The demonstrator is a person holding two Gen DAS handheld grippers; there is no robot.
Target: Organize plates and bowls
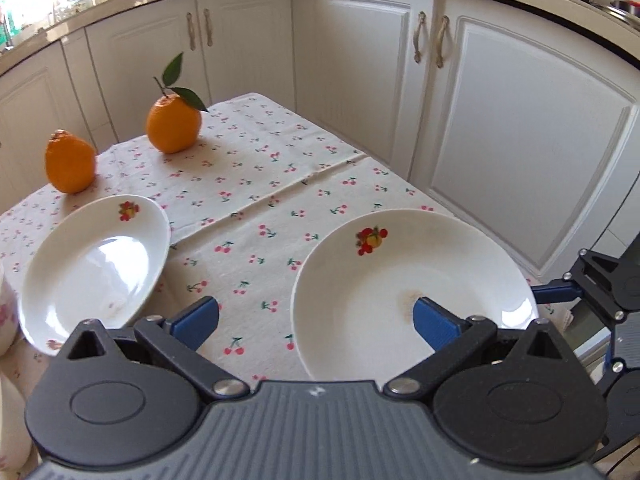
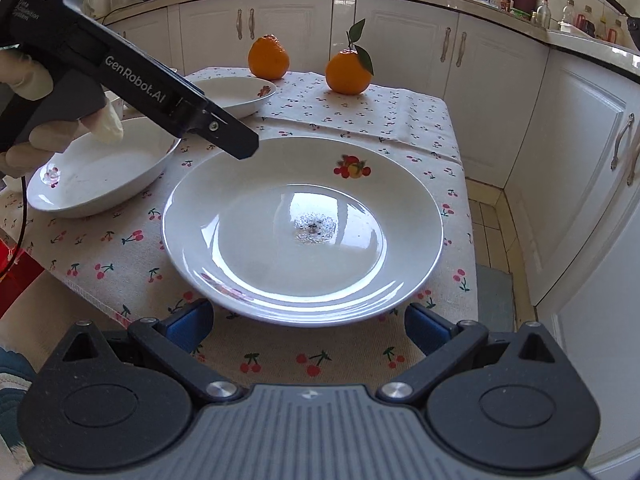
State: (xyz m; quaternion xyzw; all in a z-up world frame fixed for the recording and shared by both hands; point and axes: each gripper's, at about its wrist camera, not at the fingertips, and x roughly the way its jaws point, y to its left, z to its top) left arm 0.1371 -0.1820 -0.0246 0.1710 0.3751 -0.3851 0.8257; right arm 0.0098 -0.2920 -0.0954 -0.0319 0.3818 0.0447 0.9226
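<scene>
Nearest the right wrist camera, the right gripper [image 2: 308, 328] is held with its jaws spread wide, nothing between the blue pads, at the near rim of a large white plate [image 2: 256, 240]. That plate is set flat on a table [image 2: 400, 120] covered with a cherry-print cloth, close to the near right corner; a fruit motif is printed on its far inner rim and a small dark speck is seen at its centre. To its left, a second white dish [image 2: 100, 184] is seen, and behind that a third, smaller bowl [image 2: 240, 94] lies farther back; whether the two touch cannot be told. Two oranges are placed at the far edge of the table: a plain orange [image 2: 268, 58] on the left and a leafed orange [image 2: 347, 72] on the right, well apart from the dishes.

From the left wrist view, the left gripper [image 1: 316, 320] is likewise seen fully open and empty, poised above the table between the left dish [image 1: 96, 272] and the large plate [image 1: 400, 300], its right pad over the plate's inner surface. In the right wrist view its black body is held by a gloved hand [image 2: 44, 120] above the left dish. White cabinets [image 1: 360, 60] are seen behind the table.
</scene>
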